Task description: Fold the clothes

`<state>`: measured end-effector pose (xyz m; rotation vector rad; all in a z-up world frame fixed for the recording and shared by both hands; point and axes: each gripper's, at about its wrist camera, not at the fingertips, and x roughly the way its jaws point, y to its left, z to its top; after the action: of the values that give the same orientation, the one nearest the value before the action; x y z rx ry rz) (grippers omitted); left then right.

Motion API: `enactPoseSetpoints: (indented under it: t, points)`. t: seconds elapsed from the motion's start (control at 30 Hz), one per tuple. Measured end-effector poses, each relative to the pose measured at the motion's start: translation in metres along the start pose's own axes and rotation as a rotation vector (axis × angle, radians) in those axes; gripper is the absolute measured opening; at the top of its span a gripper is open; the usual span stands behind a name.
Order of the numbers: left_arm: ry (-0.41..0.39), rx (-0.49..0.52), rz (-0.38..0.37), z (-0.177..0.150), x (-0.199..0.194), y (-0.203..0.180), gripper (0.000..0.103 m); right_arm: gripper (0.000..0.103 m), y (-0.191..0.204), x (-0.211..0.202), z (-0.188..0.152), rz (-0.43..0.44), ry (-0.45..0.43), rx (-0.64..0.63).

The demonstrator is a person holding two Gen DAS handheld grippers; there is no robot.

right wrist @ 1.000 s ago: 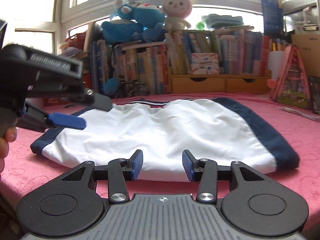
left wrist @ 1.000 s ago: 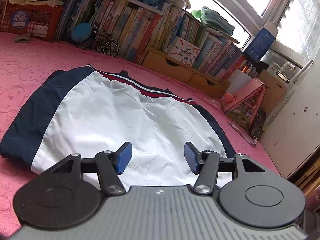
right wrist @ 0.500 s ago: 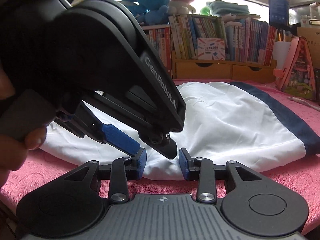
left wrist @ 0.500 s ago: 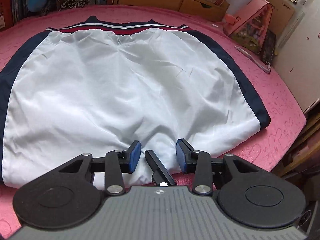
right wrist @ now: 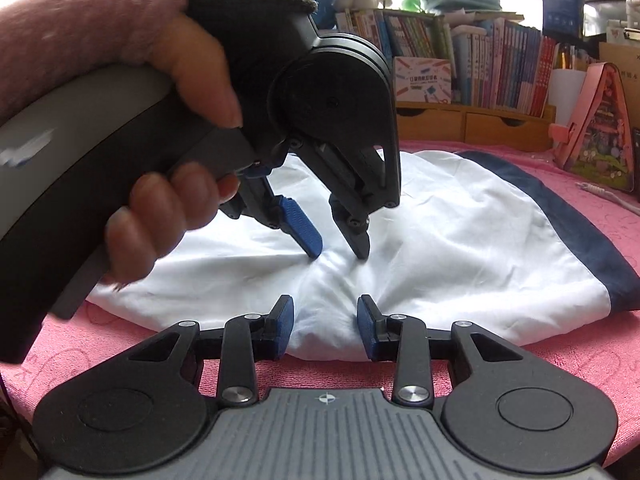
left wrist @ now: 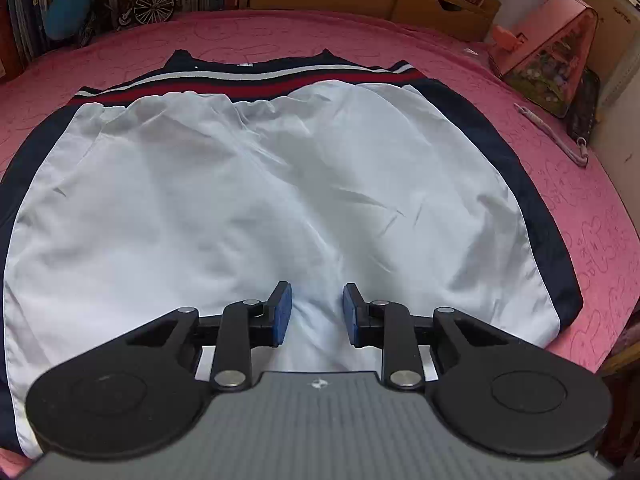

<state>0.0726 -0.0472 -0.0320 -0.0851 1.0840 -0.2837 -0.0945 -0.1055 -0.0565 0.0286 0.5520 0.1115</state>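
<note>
Hand-held gripper on the left stands tip-down on the white shorts with navy side stripes and a red-and-white waistband, its blue-padded jaws spread with a ridge of white cloth bunched between them, not yet pinched. Right hand-held gripper lies low at the near hem, jaws also spread around a bulge of fabric. A hand in a fuzzy pink sleeve holds the left tool. The shorts lie flat on the pink towelling bed cover, hem toward its near edge. Judged step: taking hold at mid-hem; next, both need to close on cloth
</note>
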Motion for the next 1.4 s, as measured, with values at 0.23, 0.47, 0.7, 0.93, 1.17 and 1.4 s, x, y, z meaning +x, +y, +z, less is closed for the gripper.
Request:
enactPoseSetpoints:
  t: [0.23, 0.47, 0.7, 0.93, 1.17, 1.4]
  points:
    - [-0.041, -0.084, 0.051, 0.042, 0.024, 0.015, 0.007, 0.036, 0.004, -0.001, -0.002, 0.005, -0.004, -0.002]
    - [-0.094, -0.091, 0.134, 0.086, 0.048, 0.018, 0.007, 0.036, 0.013, -0.005, -0.004, 0.002, -0.014, -0.009]
    - [-0.052, -0.017, 0.137, 0.063, 0.027, 0.004, 0.021, 0.036, 0.011, -0.002, -0.004, 0.003, -0.028, -0.016]
    - [0.018, 0.083, 0.122, 0.025, -0.008, -0.014, 0.047, 0.036, 0.005, 0.0, -0.002, 0.01, -0.032, -0.011]
    - [0.087, 0.15, 0.092, -0.015, -0.027, -0.027, 0.046, 0.036, 0.005, 0.0, -0.001, 0.012, -0.035, -0.01]
    - [0.103, 0.154, 0.116, -0.02, -0.009, -0.023, 0.045, 0.036, 0.002, -0.001, -0.002, 0.013, -0.036, -0.009]
